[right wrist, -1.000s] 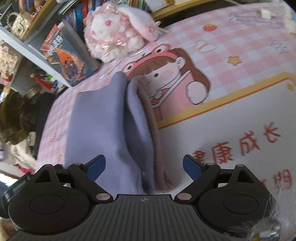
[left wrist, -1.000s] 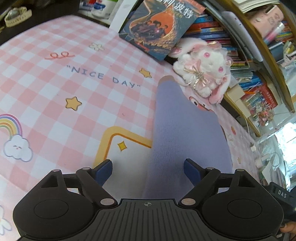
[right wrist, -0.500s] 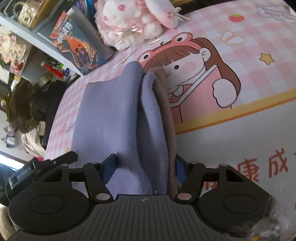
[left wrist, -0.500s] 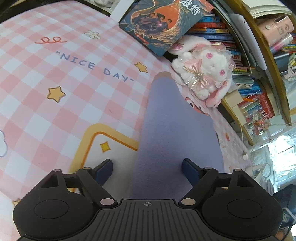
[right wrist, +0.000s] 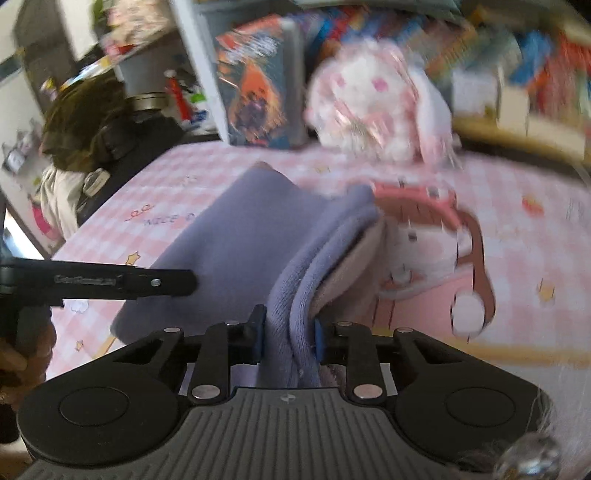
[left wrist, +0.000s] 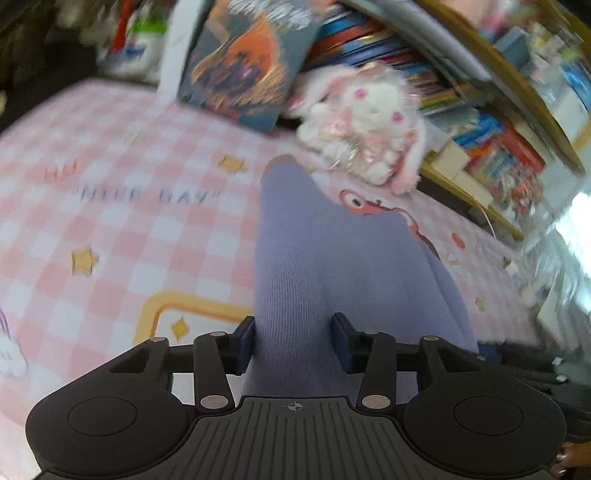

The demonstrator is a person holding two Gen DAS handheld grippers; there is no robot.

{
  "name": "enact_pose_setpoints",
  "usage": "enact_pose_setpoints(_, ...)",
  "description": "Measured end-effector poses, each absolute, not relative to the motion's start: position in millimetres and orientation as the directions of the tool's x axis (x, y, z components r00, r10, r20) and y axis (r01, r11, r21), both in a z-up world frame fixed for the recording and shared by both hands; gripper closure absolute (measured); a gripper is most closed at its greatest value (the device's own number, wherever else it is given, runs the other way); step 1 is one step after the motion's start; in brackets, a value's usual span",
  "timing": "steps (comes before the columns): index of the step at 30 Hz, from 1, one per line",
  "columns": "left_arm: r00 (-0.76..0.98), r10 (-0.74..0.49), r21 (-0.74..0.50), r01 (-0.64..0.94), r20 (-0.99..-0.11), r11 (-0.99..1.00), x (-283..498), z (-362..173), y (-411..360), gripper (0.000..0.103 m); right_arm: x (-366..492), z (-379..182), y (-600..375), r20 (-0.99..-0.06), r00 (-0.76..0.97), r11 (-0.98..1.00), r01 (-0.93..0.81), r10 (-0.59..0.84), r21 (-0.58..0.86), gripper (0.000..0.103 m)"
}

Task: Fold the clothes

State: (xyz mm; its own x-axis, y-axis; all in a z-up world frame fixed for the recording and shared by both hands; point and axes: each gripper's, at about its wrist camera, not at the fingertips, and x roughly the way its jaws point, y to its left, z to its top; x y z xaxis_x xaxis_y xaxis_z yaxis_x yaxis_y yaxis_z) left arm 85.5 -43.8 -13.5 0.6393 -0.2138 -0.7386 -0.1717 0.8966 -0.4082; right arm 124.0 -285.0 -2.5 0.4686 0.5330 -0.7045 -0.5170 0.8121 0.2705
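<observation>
Both grippers, left (left wrist: 293,341) & right (right wrist: 288,334), just closed, clamping the purple garment (left wrist: 332,266) near the plush bunny (left wrist: 369,122). Risk: right's bunched layers could slip mid-lift.

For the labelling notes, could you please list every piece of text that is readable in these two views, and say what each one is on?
"NICE D", partly hidden by the purple garment: on the pink checked mat, right wrist view.
The quoted phrase on the mat in the left wrist view: too blurred to read.
Book cover title: blurred, unreadable.
Lettering on the left gripper, seen from the right wrist: too smeared to read.
Book spines: unreadable.
</observation>
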Motion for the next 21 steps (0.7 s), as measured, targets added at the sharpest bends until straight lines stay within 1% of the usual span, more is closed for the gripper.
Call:
enact_pose_setpoints(1, 0.635, -0.227, -0.428, -0.182, -0.739, 0.885, 85.8, -15.7, -40.3, 0.054, 128.9, -5.6, -289.9, -0.717, 0.452, 0.821, -0.483, 0.53, 0.303, 0.07)
enact_pose_setpoints(2, 0.63, -0.24, -0.447, -0.192, -0.739, 0.874, 86.1, -17.9, -36.7, 0.05, 133.5, -8.8, -295.8, -0.726, 0.436, 0.829, -0.445, 0.532, 0.34, 0.067)
enact_pose_setpoints(3, 0.625, -0.253, -0.466, -0.202, -0.738, 0.862, 86.3, -20.1, -33.2, 0.047, 137.4, -11.7, -301.4, -0.729, 0.427, 0.834, -0.405, 0.535, 0.375, 0.058)
enact_pose_setpoints(4, 0.621, -0.265, -0.482, -0.21, -0.738, 0.85, 86.6, -22.6, -30.6, 0.042, 140.6, -14.4, -306.7, -0.729, 0.419, 0.835, -0.374, 0.541, 0.404, 0.052)
enact_pose_setpoints(7, 0.611, -0.298, -0.527, -0.233, -0.733, 0.818, 87.6, -31.1, -24.9, 0.038, 146.3, -22.9, -313.6, -0.729, 0.385, 0.824, -0.312, 0.565, 0.473, 0.048)
enact_pose_setpoints(11, 0.608, -0.333, -0.583, -0.271, -0.721, 0.766, 87.6, -41.6, -22.7, 0.037, 154.2, -36.2, -317.5, -0.726, 0.333, 0.799, -0.23, 0.601, 0.556, 0.046)
enact_pose_setpoints(12, 0.61, -0.337, -0.591, -0.276, -0.717, 0.758, 88.1, -43.2, -24.1, 0.037, 155.7, -38.7, -318.0, -0.723, 0.324, 0.792, -0.211, 0.61, 0.573, 0.044)
enact_pose_setpoints(14, 0.614, -0.336, -0.593, -0.276, -0.714, 0.756, 89.1, -43.8, -28.2, 0.042, 157.8, -38.2, -315.9, -0.718, 0.322, 0.786, -0.213, 0.617, 0.58, 0.045)
enact_pose_setpoints(15, 0.615, -0.328, -0.583, -0.272, -0.717, 0.765, 89.0, -42.2, -30.5, 0.043, 159.0, -37.8, -313.2, -0.72, 0.318, 0.787, -0.221, 0.617, 0.576, 0.049)
enact_pose_setpoints(16, 0.616, -0.32, -0.573, -0.267, -0.72, 0.775, 88.7, -40.3, -32.3, 0.047, 160.0, -38.1, -311.3, -0.721, 0.309, 0.784, -0.229, 0.621, 0.577, 0.056)
enact_pose_setpoints(17, 0.617, -0.313, -0.563, -0.261, -0.722, 0.784, 88.4, -38.3, -34.0, 0.053, 160.9, -38.3, -309.4, -0.72, 0.302, 0.781, -0.238, 0.625, 0.578, 0.06)
enact_pose_setpoints(18, 0.623, -0.3, -0.545, -0.245, -0.722, 0.802, 87.0, -34.1, -37.5, 0.056, 160.5, -36.7, -307.7, -0.716, 0.303, 0.777, -0.257, 0.629, 0.575, 0.065)
enact_pose_setpoints(19, 0.634, -0.285, -0.521, -0.221, -0.719, 0.824, 84.9, -28.5, -42.1, 0.058, 157.5, -32.0, -305.2, -0.715, 0.319, 0.782, -0.295, 0.622, 0.549, 0.068)
enact_pose_setpoints(21, 0.653, -0.256, -0.468, -0.171, -0.713, 0.867, 81.2, -18.3, -53.6, 0.059, 142.6, -16.5, -292.8, -0.714, 0.392, 0.799, -0.443, 0.58, 0.406, 0.07)
